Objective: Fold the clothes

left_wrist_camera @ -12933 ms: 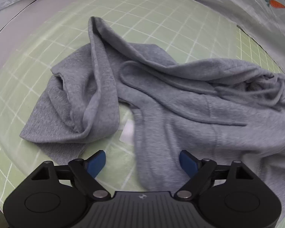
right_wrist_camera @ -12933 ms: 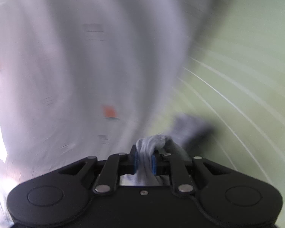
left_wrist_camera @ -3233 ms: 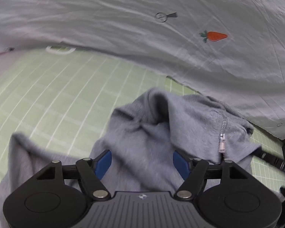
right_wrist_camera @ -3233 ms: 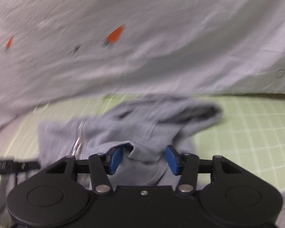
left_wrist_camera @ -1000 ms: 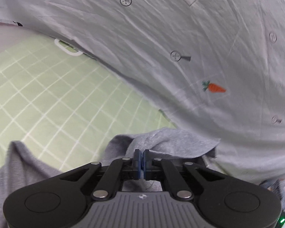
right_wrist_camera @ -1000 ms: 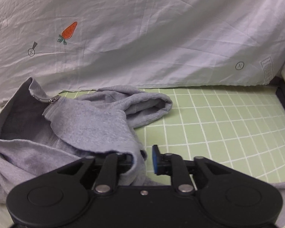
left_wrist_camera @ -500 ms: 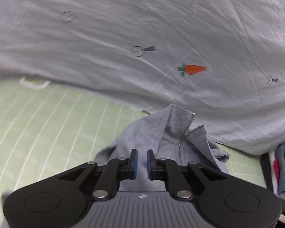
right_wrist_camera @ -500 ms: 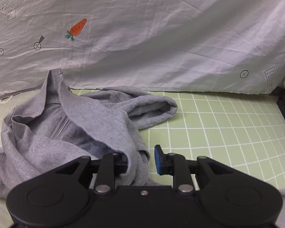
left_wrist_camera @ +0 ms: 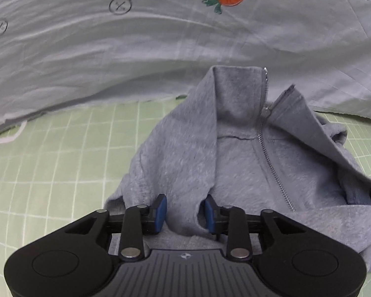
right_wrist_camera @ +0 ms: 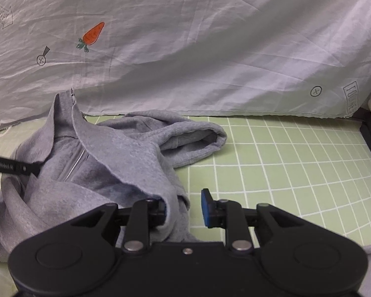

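With both the left gripper (left_wrist_camera: 185, 210) and right gripper (right_wrist_camera: 184, 208) parted around loose folds, nothing clamped, the crumpled grey zip hoodie (left_wrist_camera: 235, 153) on the green grid mat (right_wrist_camera: 284, 153) could be bunched if closed on blindly.

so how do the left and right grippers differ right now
The left gripper has hoodie fabric bunched between both fingers; the right gripper has fabric draped over only its left finger, with green mat showing at the other. Both blue pads show on the left gripper, only one on the right gripper. Both are open, low over the same grey hoodie.
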The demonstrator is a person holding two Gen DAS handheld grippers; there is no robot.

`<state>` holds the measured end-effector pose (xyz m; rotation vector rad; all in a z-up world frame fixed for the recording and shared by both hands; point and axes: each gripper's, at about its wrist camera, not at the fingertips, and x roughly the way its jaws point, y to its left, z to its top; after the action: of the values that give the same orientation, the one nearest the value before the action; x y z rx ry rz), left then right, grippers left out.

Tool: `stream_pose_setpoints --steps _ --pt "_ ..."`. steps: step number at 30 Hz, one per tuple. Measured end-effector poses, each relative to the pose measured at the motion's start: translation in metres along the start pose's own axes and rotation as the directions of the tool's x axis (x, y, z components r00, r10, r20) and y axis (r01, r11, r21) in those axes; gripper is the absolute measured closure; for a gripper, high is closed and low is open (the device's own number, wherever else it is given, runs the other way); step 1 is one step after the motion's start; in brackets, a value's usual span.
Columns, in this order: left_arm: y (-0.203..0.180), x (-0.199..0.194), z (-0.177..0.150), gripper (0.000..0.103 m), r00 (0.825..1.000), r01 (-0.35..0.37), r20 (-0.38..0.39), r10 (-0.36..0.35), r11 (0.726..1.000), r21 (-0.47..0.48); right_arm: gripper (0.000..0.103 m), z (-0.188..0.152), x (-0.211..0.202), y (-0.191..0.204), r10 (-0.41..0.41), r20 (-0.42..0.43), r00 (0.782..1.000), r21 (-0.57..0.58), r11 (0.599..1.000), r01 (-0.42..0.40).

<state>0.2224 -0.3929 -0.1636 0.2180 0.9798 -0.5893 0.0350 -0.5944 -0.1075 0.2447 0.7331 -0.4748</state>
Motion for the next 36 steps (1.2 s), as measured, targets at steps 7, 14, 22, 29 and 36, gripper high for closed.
stream_pose_setpoints --steps 7,14,22,29,36 --pt "0.025 -0.057 -0.009 0.100 0.992 0.014 0.129 0.007 0.987 -0.162 0.097 0.003 -0.020 -0.004 0.029 0.081 0.996 0.036 0.999 -0.032" --pt "0.054 -0.173 -0.068 0.100 0.961 0.078 0.276 0.000 0.959 -0.271 0.100 -0.014 -0.092 -0.016 0.021 0.172 0.985 0.044 0.999 -0.029" --pt "0.050 -0.232 -0.170 0.102 0.971 0.036 0.236 0.044 0.946 -0.323 0.101 -0.095 -0.176 -0.030 -0.008 0.140 0.990 0.034 0.999 0.003" --pt "0.049 -0.234 -0.257 0.102 0.994 0.020 0.105 0.029 0.900 -0.436 0.102 -0.154 -0.204 -0.035 0.023 0.021 1.000 0.035 0.999 -0.024" --pt "0.049 -0.262 -0.299 0.102 0.995 -0.010 0.087 0.056 0.889 -0.458 0.102 -0.181 -0.240 -0.031 0.043 0.039 0.998 -0.014 0.999 -0.042"
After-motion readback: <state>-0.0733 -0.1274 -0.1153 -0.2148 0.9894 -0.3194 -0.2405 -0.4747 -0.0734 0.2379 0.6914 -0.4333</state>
